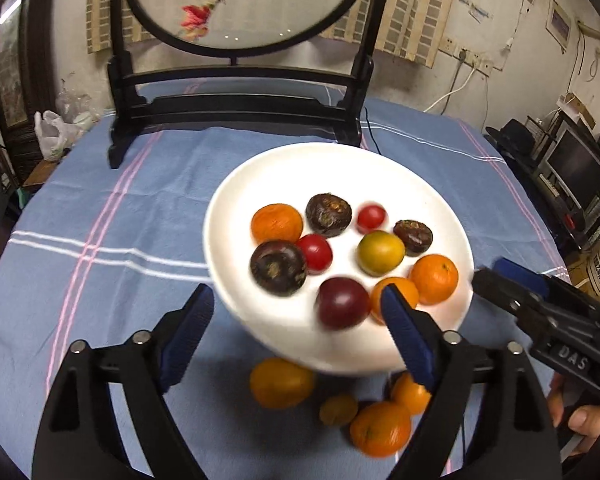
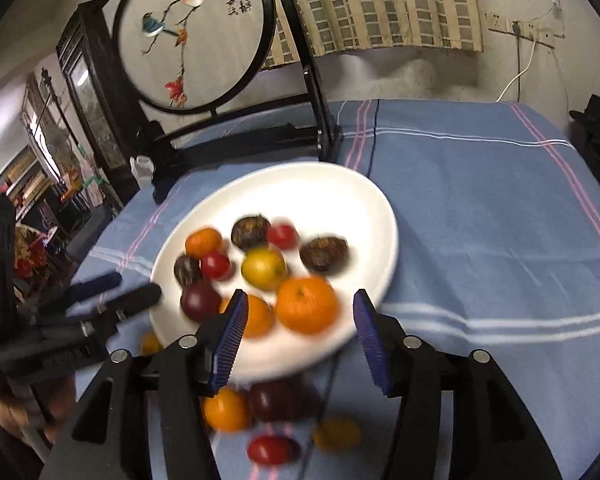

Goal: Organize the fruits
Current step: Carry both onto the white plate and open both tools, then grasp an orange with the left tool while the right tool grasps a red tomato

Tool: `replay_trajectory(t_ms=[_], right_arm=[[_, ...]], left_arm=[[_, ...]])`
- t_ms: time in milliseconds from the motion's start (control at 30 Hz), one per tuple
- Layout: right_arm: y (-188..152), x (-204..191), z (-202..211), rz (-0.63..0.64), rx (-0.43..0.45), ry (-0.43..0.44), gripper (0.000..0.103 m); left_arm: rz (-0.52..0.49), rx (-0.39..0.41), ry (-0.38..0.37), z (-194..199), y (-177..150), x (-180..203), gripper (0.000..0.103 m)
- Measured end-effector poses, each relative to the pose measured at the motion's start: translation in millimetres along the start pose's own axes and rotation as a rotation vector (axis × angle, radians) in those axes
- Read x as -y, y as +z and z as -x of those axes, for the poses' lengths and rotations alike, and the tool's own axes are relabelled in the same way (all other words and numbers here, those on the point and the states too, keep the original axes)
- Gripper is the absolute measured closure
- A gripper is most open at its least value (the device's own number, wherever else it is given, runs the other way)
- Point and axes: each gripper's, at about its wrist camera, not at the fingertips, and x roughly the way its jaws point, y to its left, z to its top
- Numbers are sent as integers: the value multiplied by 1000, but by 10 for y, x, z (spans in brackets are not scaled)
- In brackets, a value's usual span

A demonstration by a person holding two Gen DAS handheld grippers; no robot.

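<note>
A white plate [image 1: 284,168] [image 2: 300,184] on the blue striped cloth holds several fruits: oranges [image 1: 435,279], red tomatoes [image 1: 315,251], dark purple-brown fruits [image 1: 327,215] and a yellow-green citrus [image 1: 381,253]. Loose oranges [image 1: 281,382], a dark fruit [image 2: 276,400] and a red tomato [image 2: 268,448] lie on the cloth below the plate's near rim. My left gripper [image 1: 296,300] is open over that rim, with a dark red plum [image 1: 342,302] seen between its fingers. My right gripper [image 2: 300,300] is open too, framing a large orange [image 2: 306,304]. Neither presses on anything.
A round embroidered screen on a dark wooden stand [image 1: 236,108] [image 2: 236,136] rises behind the plate. A thin black cable [image 2: 324,392] runs across the cloth among the loose fruits. The right gripper [image 1: 488,270] and a hand [image 1: 584,420] enter at the plate's right edge.
</note>
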Motion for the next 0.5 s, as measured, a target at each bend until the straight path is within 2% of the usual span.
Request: replay_trajectory(t_ms=[200,333,500], right_arm=[[-555,-71,303,97,-70,-32,48],[-932,-212,368,176,-122,-91,48],[-1232,-324,305,207,-171,-152,51]], left_arm=[[46,-12,53,127,-386,-95,16],[69,-39,69,85,-593,-139,16],[60,-8,45,70,-664,-154,16]])
